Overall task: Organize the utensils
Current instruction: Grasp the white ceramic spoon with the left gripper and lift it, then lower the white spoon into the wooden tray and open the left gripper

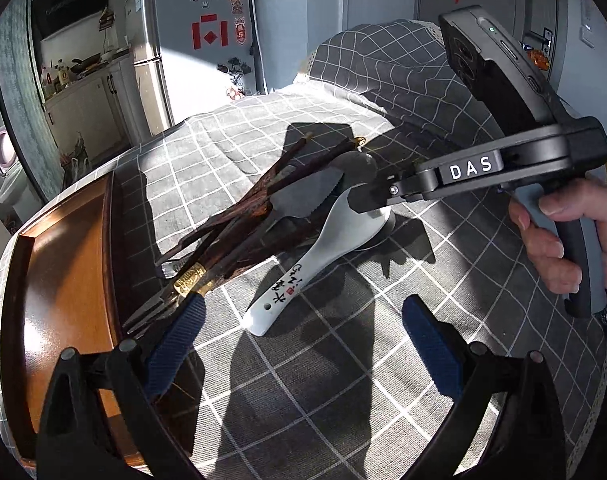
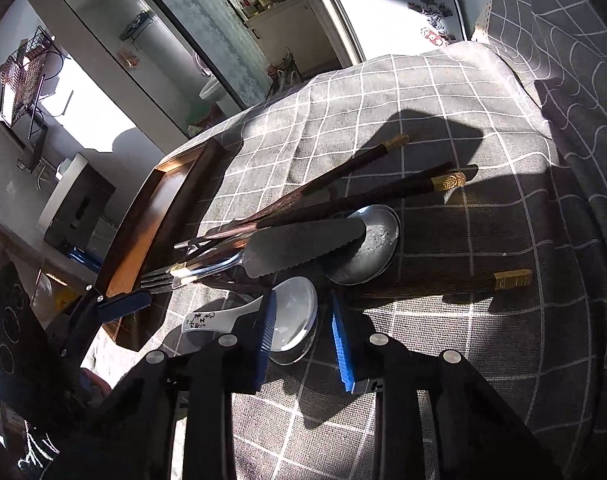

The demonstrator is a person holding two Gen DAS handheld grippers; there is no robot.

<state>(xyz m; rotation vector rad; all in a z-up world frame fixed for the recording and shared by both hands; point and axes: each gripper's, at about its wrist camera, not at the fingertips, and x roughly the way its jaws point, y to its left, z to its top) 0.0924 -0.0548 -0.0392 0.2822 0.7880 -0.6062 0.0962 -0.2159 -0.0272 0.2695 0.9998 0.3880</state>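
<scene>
white spoon (image 1: 303,256): bowl toward right gripper (image 2: 301,320), handle away | right gripper narrowed astride bowl, contact unclear | left gripper (image 1: 303,344) released

One white ceramic spoon (image 2: 239,314), one metal spoon (image 2: 367,248), one serrated knife (image 2: 303,248), one fork (image 2: 163,276), one wooden tray (image 1: 63,264), several dark chopsticks (image 2: 343,184), count unclear.
</scene>
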